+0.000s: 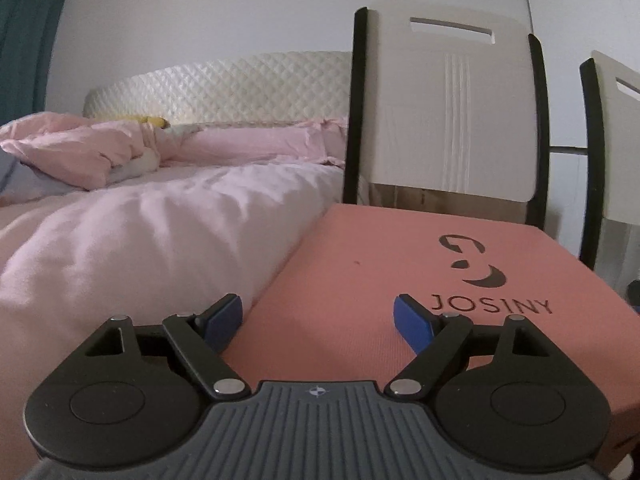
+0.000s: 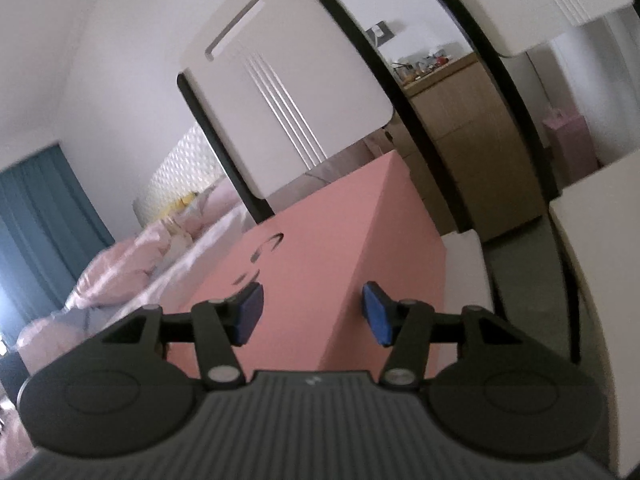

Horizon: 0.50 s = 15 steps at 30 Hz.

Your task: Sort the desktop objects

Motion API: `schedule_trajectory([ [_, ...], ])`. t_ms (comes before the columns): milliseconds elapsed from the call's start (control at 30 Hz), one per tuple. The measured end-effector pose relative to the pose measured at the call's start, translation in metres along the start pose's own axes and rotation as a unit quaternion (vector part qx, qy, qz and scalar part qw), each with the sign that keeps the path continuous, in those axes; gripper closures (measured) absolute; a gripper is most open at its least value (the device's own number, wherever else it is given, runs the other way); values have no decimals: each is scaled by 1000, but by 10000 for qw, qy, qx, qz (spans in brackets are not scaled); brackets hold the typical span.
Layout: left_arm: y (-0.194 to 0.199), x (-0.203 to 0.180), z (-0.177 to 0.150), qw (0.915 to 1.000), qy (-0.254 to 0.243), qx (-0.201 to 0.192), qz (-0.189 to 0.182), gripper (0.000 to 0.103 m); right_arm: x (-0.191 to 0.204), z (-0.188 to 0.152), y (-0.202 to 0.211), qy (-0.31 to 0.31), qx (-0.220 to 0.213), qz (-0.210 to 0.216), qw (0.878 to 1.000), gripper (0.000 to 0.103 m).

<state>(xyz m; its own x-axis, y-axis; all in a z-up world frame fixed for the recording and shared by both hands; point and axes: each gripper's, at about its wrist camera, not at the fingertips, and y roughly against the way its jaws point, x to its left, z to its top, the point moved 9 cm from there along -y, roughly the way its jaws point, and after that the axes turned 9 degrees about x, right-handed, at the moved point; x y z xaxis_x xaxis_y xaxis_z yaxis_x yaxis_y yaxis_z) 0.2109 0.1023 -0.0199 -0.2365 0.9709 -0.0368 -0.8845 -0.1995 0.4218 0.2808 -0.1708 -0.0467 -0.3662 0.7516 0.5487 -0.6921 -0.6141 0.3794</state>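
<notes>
Filling the far left of the left wrist view, a bed with a pale pink duvet and a quilted cream headboard runs back to the wall. Two white chairs with black frames stand at the far right, close behind a pink box printed with a dark logo and the word JOSINY. That box is the only sortable thing in sight; it sits near, just beside the bed's edge, and what carries it is hidden.

It looks like a stiff cardboard lidded box, probably light, with smooth flat faces that could slip and a lid that might lift free. It seems too broad for one pair of tongs to span, so a hold at opposite side edges, one tool each side, looks wisest.

The left tongs hover low over the near top face, level, blue pads spread wide and holding nothing. The right tongs, rolled sharply in a blurred view, point at the box's near right corner, pads likewise parted and empty.
</notes>
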Motion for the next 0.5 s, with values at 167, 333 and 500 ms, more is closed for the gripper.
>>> schedule_trajectory([
  [167,-1,1,-1,9999,-5,124,-89,16,-16,-6,-8,-362,339,60,9988,42],
  [333,-3,-1,-3,9996,-14,191,-228,15,-30,-14,-13,-1106,626,463,9908,30],
  [500,-3,-3,-5,9991,-45,228,-347,14,-29,-9,-2,-921,631,463,9927,49],
])
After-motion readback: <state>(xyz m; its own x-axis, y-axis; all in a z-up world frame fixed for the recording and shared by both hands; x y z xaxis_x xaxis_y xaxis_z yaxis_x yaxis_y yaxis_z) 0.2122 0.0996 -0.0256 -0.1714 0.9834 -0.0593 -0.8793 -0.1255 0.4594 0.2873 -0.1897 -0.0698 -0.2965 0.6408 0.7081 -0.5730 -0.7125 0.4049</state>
